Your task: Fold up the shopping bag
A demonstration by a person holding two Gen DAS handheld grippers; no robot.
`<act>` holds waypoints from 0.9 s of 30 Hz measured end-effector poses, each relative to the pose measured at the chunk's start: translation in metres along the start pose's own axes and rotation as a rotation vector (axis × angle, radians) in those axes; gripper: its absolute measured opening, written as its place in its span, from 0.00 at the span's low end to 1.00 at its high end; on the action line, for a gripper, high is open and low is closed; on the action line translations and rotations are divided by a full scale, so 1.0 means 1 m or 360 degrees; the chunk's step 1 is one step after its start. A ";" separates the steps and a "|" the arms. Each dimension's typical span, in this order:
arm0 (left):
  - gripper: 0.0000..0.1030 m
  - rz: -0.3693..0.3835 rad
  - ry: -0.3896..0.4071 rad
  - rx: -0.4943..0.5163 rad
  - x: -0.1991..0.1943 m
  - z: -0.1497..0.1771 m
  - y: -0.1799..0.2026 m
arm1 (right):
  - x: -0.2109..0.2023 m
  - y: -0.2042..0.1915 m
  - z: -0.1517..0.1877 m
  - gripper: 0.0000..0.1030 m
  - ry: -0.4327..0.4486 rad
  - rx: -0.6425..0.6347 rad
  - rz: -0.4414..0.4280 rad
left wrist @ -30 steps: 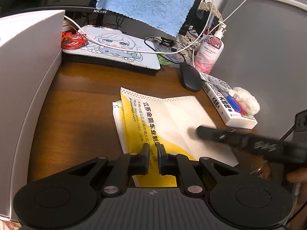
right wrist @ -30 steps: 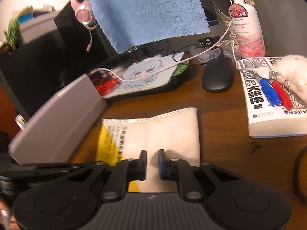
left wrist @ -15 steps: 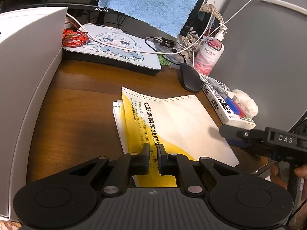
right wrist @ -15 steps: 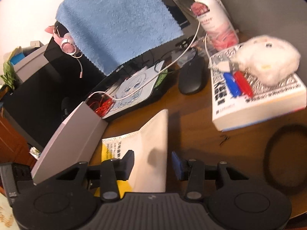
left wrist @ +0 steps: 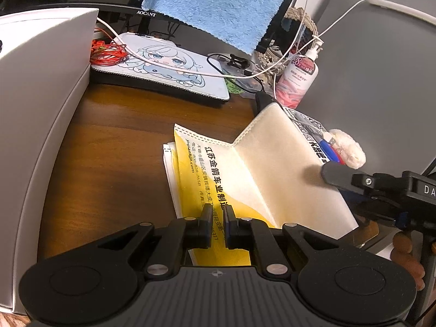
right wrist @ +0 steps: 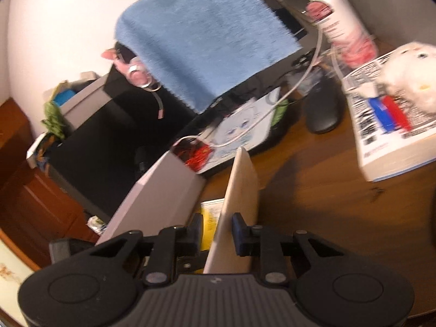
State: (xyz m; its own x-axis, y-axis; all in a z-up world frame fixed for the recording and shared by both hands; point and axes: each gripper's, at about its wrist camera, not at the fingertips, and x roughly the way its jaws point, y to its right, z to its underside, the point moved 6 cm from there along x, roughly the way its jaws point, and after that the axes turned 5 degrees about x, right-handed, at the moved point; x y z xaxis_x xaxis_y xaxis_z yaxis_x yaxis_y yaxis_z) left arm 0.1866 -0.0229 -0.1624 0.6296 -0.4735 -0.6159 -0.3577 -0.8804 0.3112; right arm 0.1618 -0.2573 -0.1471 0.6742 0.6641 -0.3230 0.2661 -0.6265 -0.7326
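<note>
While the shopping bag (left wrist: 218, 174) lies part-folded on the bench (left wrist: 114, 141), the right gripper (right wrist: 216, 231) jaws grip its raised right flap and the left gripper (left wrist: 218, 215) jaws rest nearly closed on the near yellow part, so the fold looks unfinished

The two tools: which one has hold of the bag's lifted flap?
The right tool: the cream flap of the shopping bag stands up between its fingers. The left tool sits nearly closed over the flat yellow part.

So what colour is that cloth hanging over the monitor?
Light blue and fluffy; the cloth shows best in the left wrist view.
</note>
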 end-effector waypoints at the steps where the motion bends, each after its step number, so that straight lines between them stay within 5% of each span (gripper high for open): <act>1: 0.10 -0.0001 0.0002 0.0001 0.000 0.000 0.000 | 0.004 -0.001 0.001 0.22 -0.0018 0.0022 -0.0019; 18: 0.06 0.0008 0.0012 -0.0003 -0.002 0.001 -0.003 | 0.046 0.004 0.020 0.27 -0.0143 0.0233 -0.0137; 27: 0.00 0.0058 0.0014 -0.0096 -0.002 0.002 -0.014 | 0.057 0.013 0.025 0.05 -0.0189 0.0253 -0.0024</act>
State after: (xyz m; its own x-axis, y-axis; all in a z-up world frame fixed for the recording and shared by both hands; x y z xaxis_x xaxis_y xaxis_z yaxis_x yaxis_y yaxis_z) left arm 0.1888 -0.0095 -0.1666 0.6229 -0.5055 -0.5970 -0.3387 -0.8622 0.3767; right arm 0.1866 -0.2175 -0.1900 0.5824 0.7224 -0.3728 0.1570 -0.5499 -0.8203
